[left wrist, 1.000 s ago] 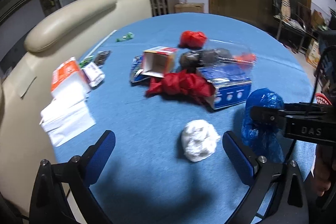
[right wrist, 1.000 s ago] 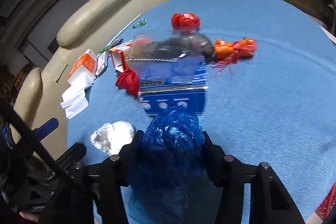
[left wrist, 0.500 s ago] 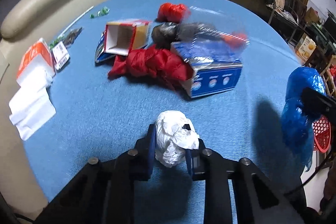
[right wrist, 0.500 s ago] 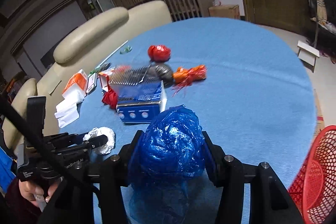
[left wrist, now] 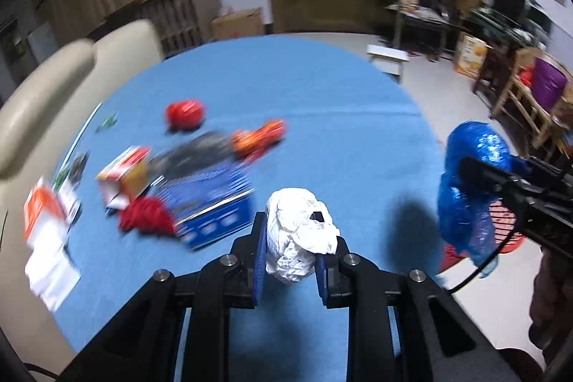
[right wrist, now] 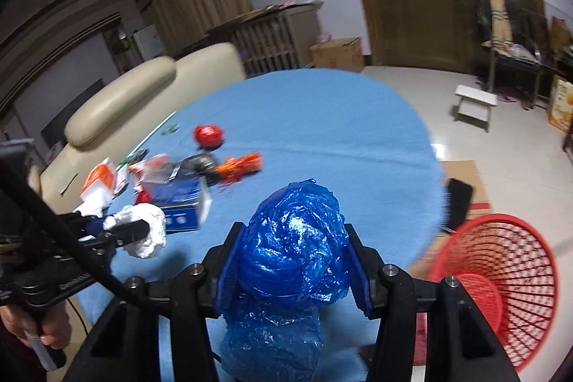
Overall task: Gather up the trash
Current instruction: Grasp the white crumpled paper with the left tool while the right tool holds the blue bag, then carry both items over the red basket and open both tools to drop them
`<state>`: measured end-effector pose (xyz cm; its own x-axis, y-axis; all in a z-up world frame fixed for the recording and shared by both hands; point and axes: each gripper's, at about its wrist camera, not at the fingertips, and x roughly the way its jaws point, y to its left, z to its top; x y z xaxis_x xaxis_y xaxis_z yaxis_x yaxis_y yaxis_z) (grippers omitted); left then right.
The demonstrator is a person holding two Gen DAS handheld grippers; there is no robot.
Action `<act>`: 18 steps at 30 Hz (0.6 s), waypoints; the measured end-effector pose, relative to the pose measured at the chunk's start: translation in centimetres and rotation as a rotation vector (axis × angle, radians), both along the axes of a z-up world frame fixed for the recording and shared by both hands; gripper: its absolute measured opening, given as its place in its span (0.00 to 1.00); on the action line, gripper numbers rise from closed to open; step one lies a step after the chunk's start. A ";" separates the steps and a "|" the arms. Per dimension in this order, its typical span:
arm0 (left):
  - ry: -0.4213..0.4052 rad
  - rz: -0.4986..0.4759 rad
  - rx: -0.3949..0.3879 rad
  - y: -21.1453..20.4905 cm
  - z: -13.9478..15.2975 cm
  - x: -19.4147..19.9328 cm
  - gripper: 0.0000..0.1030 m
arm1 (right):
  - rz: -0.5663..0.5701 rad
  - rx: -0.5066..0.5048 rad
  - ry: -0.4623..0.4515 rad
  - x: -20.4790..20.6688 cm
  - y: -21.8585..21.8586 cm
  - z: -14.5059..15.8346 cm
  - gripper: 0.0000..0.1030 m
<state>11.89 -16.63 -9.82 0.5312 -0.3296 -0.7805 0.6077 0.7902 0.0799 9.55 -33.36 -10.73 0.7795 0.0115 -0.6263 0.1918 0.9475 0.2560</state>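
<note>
Half the red basket cut off

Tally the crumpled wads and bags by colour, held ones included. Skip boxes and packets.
White: 1, paper wad
Blue: 1, plastic bag
Red: 2, red ball, red crumple
Orange: 1, orange bundle
Dark: 1, dark bag
Total: 6

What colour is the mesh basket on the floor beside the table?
Red; the basket shows best in the right wrist view.
</note>
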 end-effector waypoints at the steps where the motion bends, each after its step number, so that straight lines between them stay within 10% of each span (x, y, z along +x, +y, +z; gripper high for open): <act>1: -0.004 -0.028 0.000 -1.3 0.3 -0.4 0.24 | -0.018 -0.001 -0.006 -0.7 -0.9 0.2 0.54; 18: 0.072 -0.361 0.022 -20.2 -0.5 -7.6 0.25 | -0.392 0.107 -0.024 -14.8 -18.7 -1.8 0.54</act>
